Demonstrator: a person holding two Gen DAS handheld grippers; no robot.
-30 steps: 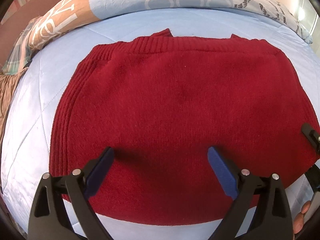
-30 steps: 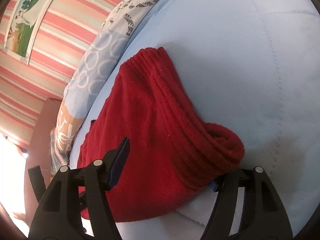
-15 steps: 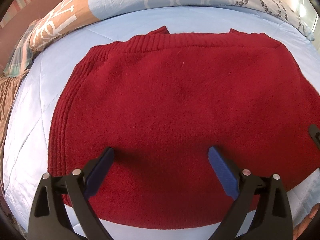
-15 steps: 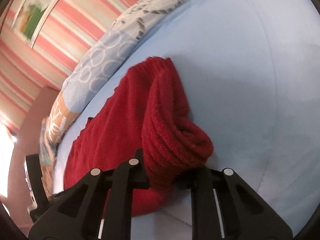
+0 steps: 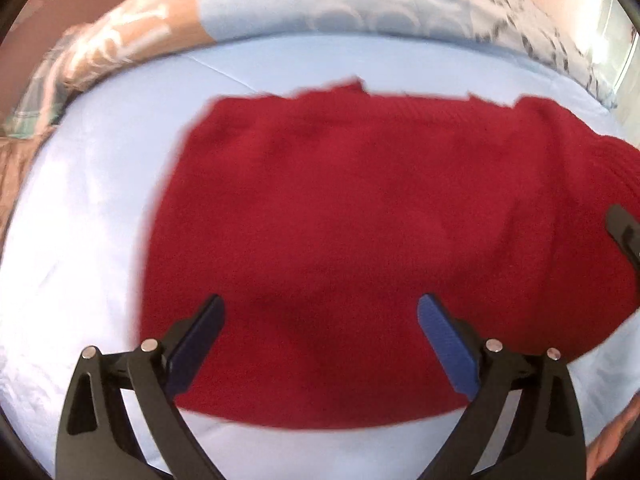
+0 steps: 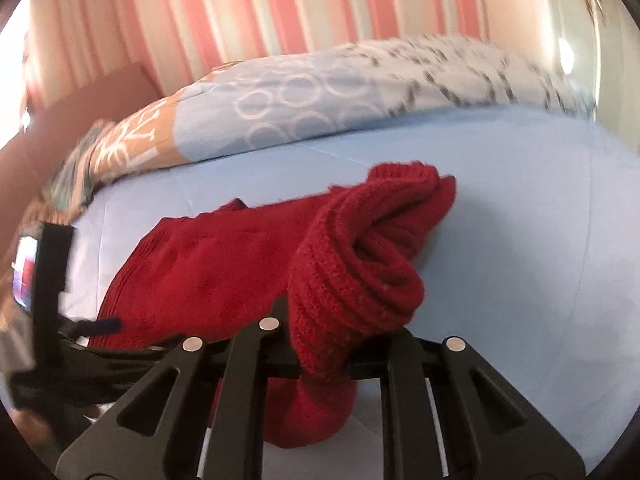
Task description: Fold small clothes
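Observation:
A dark red knitted sweater (image 5: 360, 240) lies folded on a light blue bed cover (image 5: 92, 240). My left gripper (image 5: 320, 320) is open, its blue pads spread over the sweater's near part, holding nothing. My right gripper (image 6: 324, 340) is shut on the sweater's ribbed right edge (image 6: 352, 272) and holds it bunched and raised off the bed. The right gripper's finger (image 5: 624, 228) shows at the right edge of the left wrist view. The left gripper (image 6: 44, 280) shows at the left of the right wrist view.
A patterned pillow or duvet (image 5: 360, 0) in light blue, beige and white runs along the far edge of the bed, also in the right wrist view (image 6: 320, 92). A pink striped wall (image 6: 280, 8) stands behind it. Bare blue cover (image 6: 540, 240) lies right of the sweater.
My right gripper closed on the sweater's ribbed right edge and lifted it, swinging toward the left. My left gripper stayed open and shifted to the left over the sweater.

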